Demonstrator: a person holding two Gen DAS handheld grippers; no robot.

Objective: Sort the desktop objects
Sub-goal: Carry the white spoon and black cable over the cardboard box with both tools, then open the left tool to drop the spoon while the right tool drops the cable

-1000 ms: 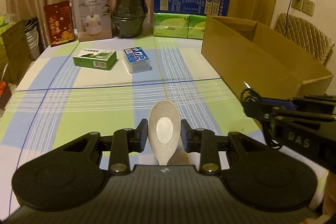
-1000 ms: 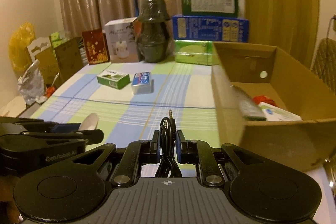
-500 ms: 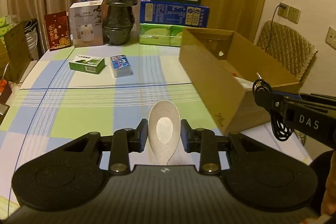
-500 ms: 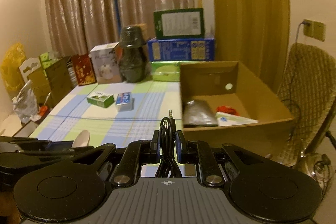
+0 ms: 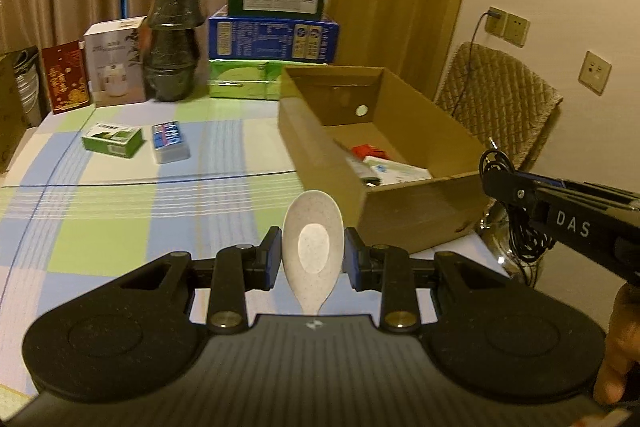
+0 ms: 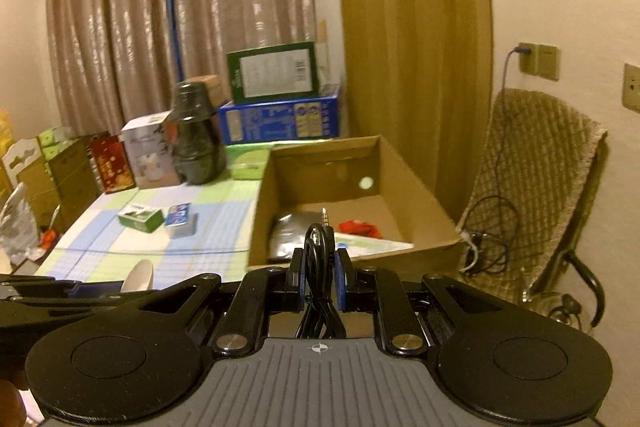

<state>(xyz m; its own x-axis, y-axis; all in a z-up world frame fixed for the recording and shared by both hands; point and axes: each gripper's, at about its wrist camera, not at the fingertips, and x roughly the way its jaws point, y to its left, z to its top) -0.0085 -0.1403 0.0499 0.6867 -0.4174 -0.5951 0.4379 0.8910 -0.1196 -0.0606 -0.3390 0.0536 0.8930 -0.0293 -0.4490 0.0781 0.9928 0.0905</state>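
My left gripper [image 5: 313,254] is shut on a pale speckled spoon [image 5: 313,243], bowl pointing forward, held above the table's near right corner. My right gripper [image 6: 319,267] is shut on a coiled black audio cable [image 6: 320,247] whose plug sticks up; it also shows in the left wrist view [image 5: 496,167] to the right of the cardboard box. The open cardboard box [image 5: 320,139] stands at the table's right edge and holds a grey pouch [image 6: 292,231], a red item [image 6: 358,227] and white packets [image 5: 396,171].
A green box [image 5: 113,139] and a blue-lidded tin [image 5: 170,141] lie on the checked tablecloth. Boxes, a black jar [image 5: 173,63] and stacked cartons line the back. A woven chair [image 6: 532,187] stands right of the table.
Both grippers have risen and swung right, so the box's inside now shows in both views. Spoon and cable remain gripped.
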